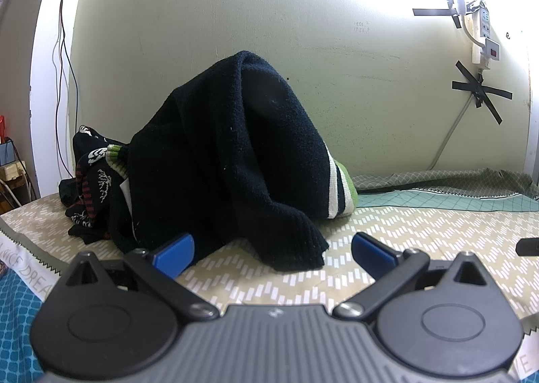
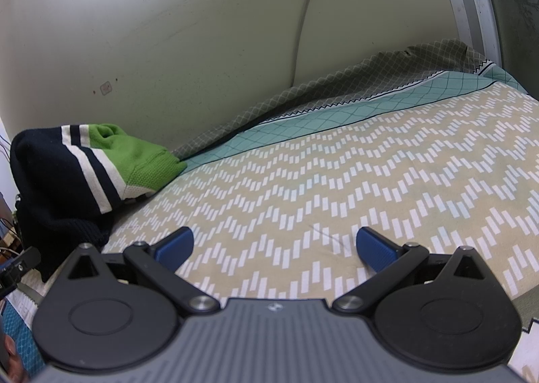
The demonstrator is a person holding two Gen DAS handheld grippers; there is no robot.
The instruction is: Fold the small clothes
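Wall [image 1: 235, 12]: pale cream, scuffed, glare top right
Power strip [image 1: 480, 35]: taped up
Bedsheet [image 2: 337, 180]: beige, white chevrons

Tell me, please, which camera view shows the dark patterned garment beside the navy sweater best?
The left wrist view: the patterned garment lies crumpled left of the navy sweater. In the right wrist view, only the sweater appears.

You could not see most of the patterned dark garment [image 1: 91, 180], because the navy sweater [image 1: 235, 153] lay heaped over it and hid its right side. In your right wrist view the sweater [image 2: 57, 177] ran off the left edge, so its full shape was lost. The faint handwriting on the wall [image 1: 362, 27] was too small to read, and the printed lettering on the bedsheet [image 1: 23, 268] was cut off at the frame's edge.
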